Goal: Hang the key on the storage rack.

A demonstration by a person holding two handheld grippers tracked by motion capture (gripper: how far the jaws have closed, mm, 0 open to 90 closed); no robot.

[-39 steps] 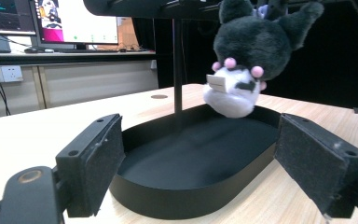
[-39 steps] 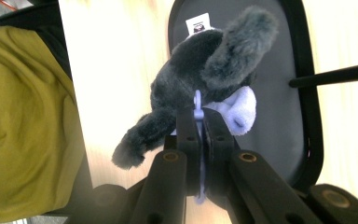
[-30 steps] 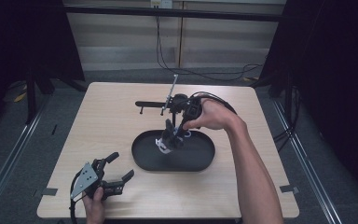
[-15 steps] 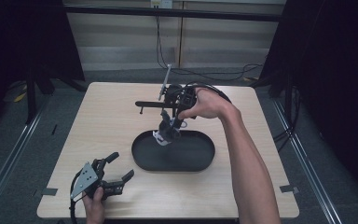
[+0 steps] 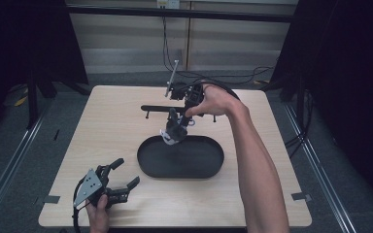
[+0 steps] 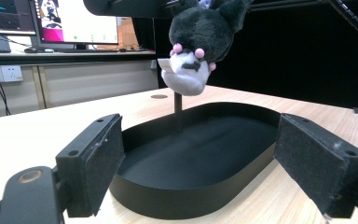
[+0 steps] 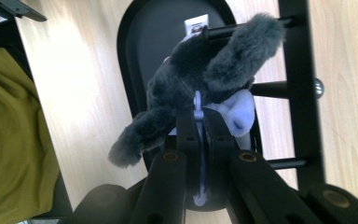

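plush toy (image 5: 173, 132) hanging from right hand-held gripper (image 5: 180, 124)

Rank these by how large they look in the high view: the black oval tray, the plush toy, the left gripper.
1. Black oval tray, clearly the largest.
2. Left gripper, resting open near the table's front edge.
3. Plush toy, hanging from the right gripper; it looks smallest, though it is partly hidden.

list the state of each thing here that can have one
plush toy: lifted, hanging above the tray's far rim
right claw: shut on the toy's pale loop
left claw: open, holding nothing, low at the table's near left
black tray: empty, flat on the table
black rack: upright behind the tray
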